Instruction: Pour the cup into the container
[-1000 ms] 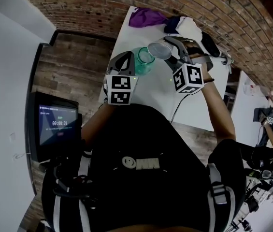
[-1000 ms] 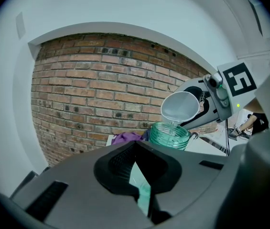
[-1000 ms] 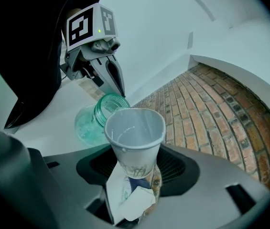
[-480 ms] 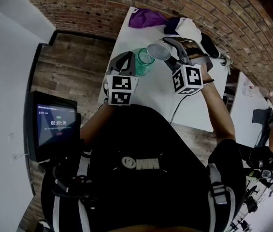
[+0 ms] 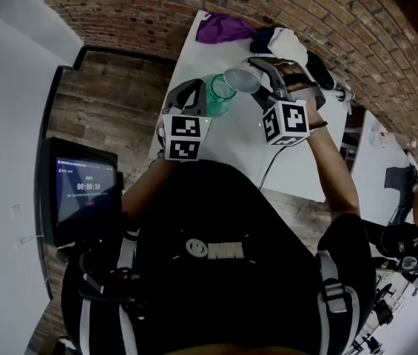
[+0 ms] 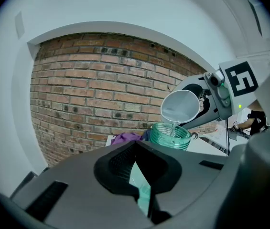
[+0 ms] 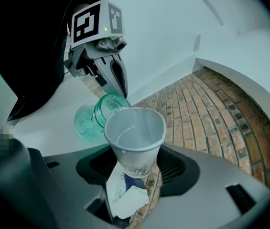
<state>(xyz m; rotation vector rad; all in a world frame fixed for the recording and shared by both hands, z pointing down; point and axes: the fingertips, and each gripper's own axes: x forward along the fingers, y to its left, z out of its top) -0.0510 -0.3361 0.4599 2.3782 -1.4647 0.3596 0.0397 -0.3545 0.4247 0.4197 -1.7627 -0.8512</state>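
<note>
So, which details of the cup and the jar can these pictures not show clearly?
Jar fill level: left gripper view, its body hidden by the left gripper; head view, too small.
Cup print: right gripper view, blurred.
Screen text: head view, too small.

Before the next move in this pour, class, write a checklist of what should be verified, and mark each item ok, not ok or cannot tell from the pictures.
1. Right gripper grips the cup: ok, jaws closed on its lower part.
2. Left gripper steadies the jar: ok, green glass sits between its jaws.
3. Cup lip over the jar mouth: ok, the cup is tilted just above the opening.
4. Stream lands inside the jar: ok, a thin stream drops into the mouth.
5. Cup emptied: not ok, liquid shows inside it in the right gripper view.
6. Table free of spills: cannot tell.
</note>
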